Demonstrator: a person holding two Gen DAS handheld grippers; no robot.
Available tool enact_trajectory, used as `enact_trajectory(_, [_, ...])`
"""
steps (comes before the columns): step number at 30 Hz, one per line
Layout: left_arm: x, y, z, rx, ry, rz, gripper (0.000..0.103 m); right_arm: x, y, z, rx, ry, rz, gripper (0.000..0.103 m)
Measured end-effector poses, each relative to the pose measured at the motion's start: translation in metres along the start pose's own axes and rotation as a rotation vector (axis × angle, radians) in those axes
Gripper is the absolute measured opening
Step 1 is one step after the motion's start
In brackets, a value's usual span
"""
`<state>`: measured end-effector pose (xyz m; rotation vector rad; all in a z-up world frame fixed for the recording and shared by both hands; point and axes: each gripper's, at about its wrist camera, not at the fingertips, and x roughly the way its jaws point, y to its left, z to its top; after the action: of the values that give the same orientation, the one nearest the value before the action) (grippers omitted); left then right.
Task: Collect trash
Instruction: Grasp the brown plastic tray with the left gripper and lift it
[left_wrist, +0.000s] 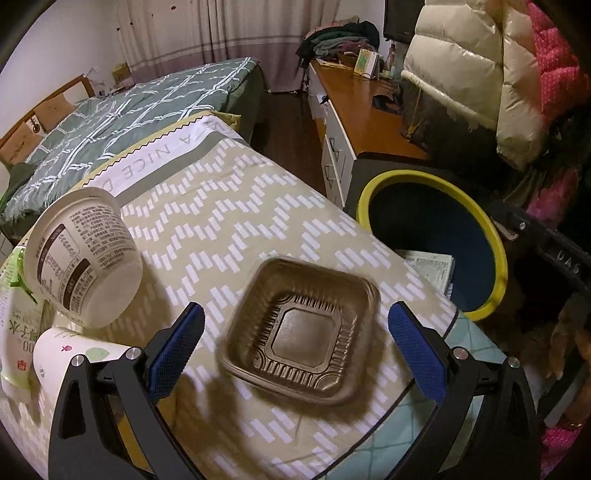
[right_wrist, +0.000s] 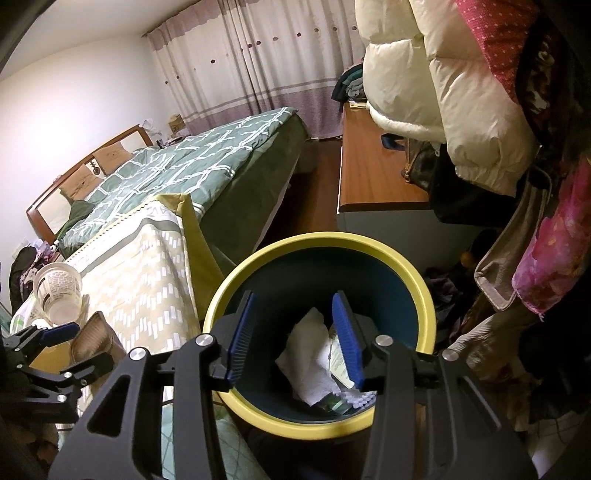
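Warm indoor light is falling from above, leaving the room moderately dim. The brown plastic tray (left_wrist: 301, 328) is smearing with motion blur, and soft shadows of the hand-held gripper are lying on the patterned cloth (left_wrist: 229, 221) around that tray. Glare is shining off the cream puffer jacket (left_wrist: 465, 70) beyond the tray, and the white wall (right_wrist: 74, 96) is glowing pale. Fisheye distortion is bending straight lines, and black vignetting is closing in on every corner.
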<state>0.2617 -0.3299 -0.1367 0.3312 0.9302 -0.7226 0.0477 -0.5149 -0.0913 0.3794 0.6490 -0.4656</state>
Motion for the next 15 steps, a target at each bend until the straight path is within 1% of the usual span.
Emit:
enact_trajectory(4, [-0.003,0.000,0.002,0.000,-0.001,-0.018,0.098,0.000,-0.001,-0.001,0.002,0.002,0.004,0.041])
enact_trajectory(6, [-0.001,0.000,0.003,0.014,0.007,-0.009,0.098,0.000,0.000,-0.001,0.002,-0.002,0.002,0.042])
enact_trajectory(10, [0.006,-0.003,0.003,0.047,0.024,-0.023,0.098,0.001,0.000,-0.001,0.003,0.003,0.008,0.042])
enact_trajectory(13, [0.012,-0.008,0.001,0.088,0.041,-0.007,0.098,0.002,-0.001,-0.001,0.005,0.004,0.014,0.042])
enact_trajectory(15, [0.014,-0.009,0.000,0.095,0.041,-0.009,0.098,0.001,-0.001,-0.001,0.009,0.003,0.020,0.042])
